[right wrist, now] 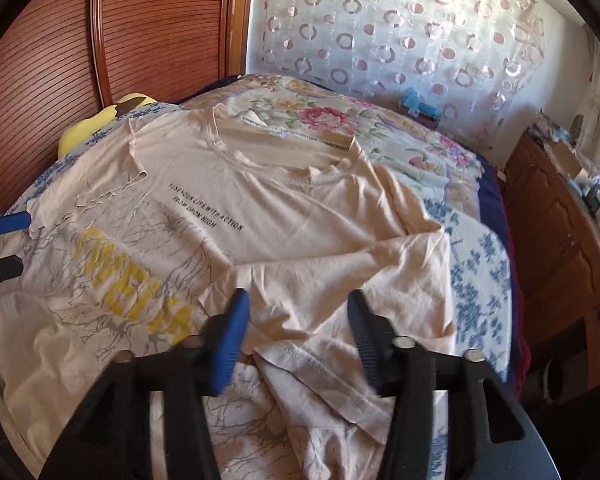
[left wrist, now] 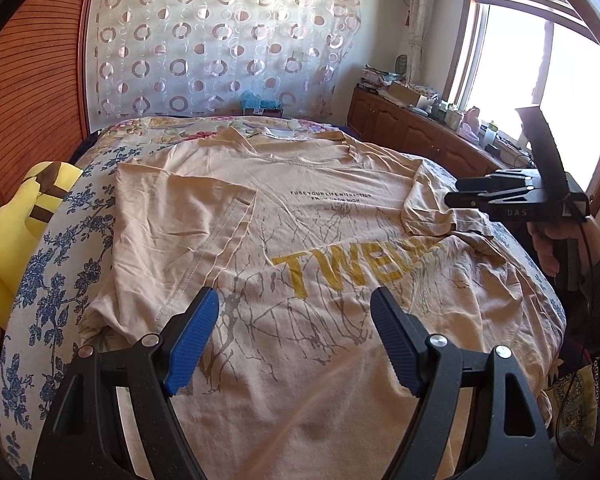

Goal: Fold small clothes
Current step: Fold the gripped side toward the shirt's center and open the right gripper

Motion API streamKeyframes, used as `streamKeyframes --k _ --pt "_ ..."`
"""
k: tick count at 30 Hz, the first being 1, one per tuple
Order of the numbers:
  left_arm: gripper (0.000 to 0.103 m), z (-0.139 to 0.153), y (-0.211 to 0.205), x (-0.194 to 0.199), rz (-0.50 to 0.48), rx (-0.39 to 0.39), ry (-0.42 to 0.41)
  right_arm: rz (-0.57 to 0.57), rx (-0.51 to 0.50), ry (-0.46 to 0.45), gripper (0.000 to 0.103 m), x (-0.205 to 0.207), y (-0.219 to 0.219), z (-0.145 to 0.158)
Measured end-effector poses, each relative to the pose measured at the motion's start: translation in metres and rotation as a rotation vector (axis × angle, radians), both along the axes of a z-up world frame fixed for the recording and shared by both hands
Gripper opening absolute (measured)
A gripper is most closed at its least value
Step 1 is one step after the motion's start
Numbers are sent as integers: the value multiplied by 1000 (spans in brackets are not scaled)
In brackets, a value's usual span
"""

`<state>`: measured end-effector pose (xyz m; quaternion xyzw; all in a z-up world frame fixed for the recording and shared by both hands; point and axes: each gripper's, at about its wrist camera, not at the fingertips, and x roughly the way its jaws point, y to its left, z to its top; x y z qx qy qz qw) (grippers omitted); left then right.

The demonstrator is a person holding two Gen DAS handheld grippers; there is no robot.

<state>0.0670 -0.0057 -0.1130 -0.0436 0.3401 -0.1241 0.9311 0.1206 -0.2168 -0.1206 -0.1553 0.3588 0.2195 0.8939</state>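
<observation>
- Left gripper: jaws wide apart, nothing between them; it hangs over the lower front of the T-shirt, its blue pads clear of the cloth.
- Right gripper: jaws apart, with no cloth pinched; it is poised above the crumpled right sleeve. In the left wrist view its black body appears at the right edge, held by a hand.
- T-shirt: beige, lying front up on the bed, collar toward the far end. It bears 2 lines of small black text, a yellow word partly hidden by a fold, and grey branch-like print.
- Left sleeve: folded inward over the chest, lying flat.
- Right sleeve: turned inward and wrinkled, resting on the shirt body.
- Bed: covered with a blue-flowered sheet and, beyond the collar, a multicoloured floral quilt.
- Yellow plush: at the bed's left edge, beside the wooden panel.
- Cabinet: along the right wall under the window, its top cluttered.
</observation>
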Motion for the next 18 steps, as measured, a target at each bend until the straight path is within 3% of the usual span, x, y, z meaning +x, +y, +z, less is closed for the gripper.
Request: streamKeyframes --k 5,7,8,10,18 --pt "79 0 -2 0 -6 7 2 -28 37 102 53 12 -8 -20" --pt "79 -1 -3 0 -5 6 4 -30 45 135 34 16 -10 -25" --pt "79 -1 -3 -1 -5 5 5 -26 48 148 29 18 -11 -27" --pt "79 0 -3 -1 -5 6 6 -25 43 155 6 20 -14 -27" --pt "79 0 -3 0 -8 8 7 -40 99 61 4 26 -25 13"
